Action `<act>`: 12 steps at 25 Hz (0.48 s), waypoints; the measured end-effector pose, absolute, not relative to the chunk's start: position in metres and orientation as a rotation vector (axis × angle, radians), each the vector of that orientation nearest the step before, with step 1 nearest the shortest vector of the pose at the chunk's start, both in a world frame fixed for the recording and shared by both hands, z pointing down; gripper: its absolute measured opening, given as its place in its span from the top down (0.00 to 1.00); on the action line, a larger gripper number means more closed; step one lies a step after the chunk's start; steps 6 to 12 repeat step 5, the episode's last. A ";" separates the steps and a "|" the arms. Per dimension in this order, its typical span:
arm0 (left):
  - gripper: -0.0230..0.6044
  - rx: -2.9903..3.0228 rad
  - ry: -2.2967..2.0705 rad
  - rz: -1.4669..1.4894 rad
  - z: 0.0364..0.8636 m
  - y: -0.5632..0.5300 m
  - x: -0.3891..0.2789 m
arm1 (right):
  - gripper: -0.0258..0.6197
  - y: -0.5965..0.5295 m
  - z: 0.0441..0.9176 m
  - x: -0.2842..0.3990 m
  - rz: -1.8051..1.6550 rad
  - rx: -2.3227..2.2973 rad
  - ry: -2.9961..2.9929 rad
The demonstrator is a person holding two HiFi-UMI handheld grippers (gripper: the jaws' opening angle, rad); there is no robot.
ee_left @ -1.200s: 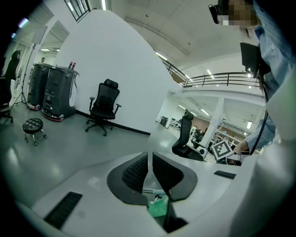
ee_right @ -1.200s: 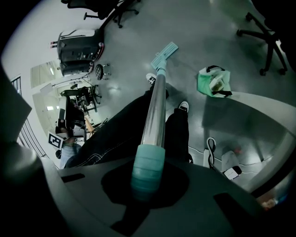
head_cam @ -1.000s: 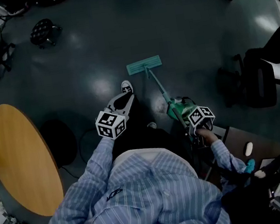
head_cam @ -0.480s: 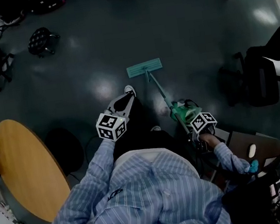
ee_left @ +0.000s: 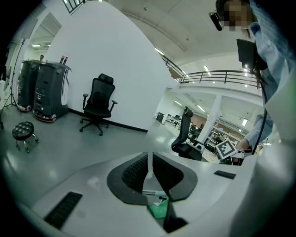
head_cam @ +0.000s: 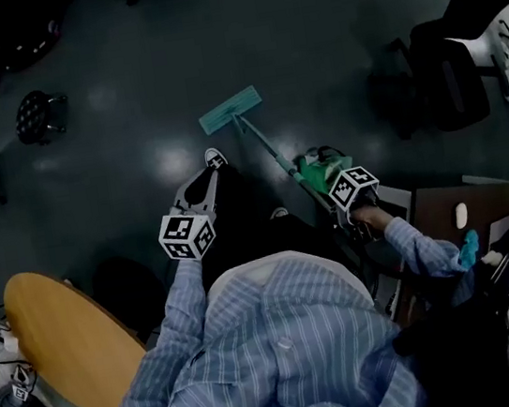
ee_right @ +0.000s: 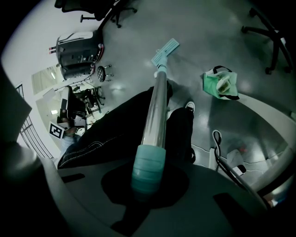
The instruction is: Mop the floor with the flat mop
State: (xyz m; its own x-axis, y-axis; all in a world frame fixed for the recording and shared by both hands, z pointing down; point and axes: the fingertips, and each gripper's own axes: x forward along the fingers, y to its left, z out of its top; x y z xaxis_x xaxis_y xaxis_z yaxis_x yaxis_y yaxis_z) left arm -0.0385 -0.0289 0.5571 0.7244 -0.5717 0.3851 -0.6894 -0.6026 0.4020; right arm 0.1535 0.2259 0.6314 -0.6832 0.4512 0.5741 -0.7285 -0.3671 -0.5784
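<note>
Mopping time; the right gripper (ee_right: 147, 185) squeezes the flat mop (ee_right: 156, 102); the left gripper (ee_left: 149, 173) is closed, empty; next, push it along the floor (head_cam: 124, 94).

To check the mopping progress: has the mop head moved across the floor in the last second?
No, hardly. The mop head keeps its place between the stool and the black chair; only the camera turned.

The mop (ee_right: 155, 111) had a teal head and grip on a silver pole. The shirt (head_cam: 285, 345) was blue-and-white striped, the floor (head_cam: 306, 38) dark grey, the tabletop (head_cam: 66, 340) orange-brown.
</note>
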 end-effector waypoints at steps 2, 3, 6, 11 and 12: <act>0.92 2.396 -0.970 0.288 0.558 -0.029 -0.033 | 0.94 0.224 0.634 0.161 2.083 0.414 -1.111; 0.92 2.397 -0.977 0.283 0.558 -0.028 -0.030 | 0.94 0.224 0.636 0.166 2.082 0.415 -1.114; 0.92 2.400 -0.989 0.272 0.559 -0.028 -0.023 | 0.94 0.223 0.639 0.175 2.080 0.421 -1.120; 0.92 2.400 -0.989 0.272 0.559 -0.028 -0.023 | 0.94 0.223 0.639 0.175 2.080 0.421 -1.120; 0.92 2.400 -0.989 0.272 0.559 -0.028 -0.023 | 0.94 0.223 0.639 0.175 2.080 0.421 -1.120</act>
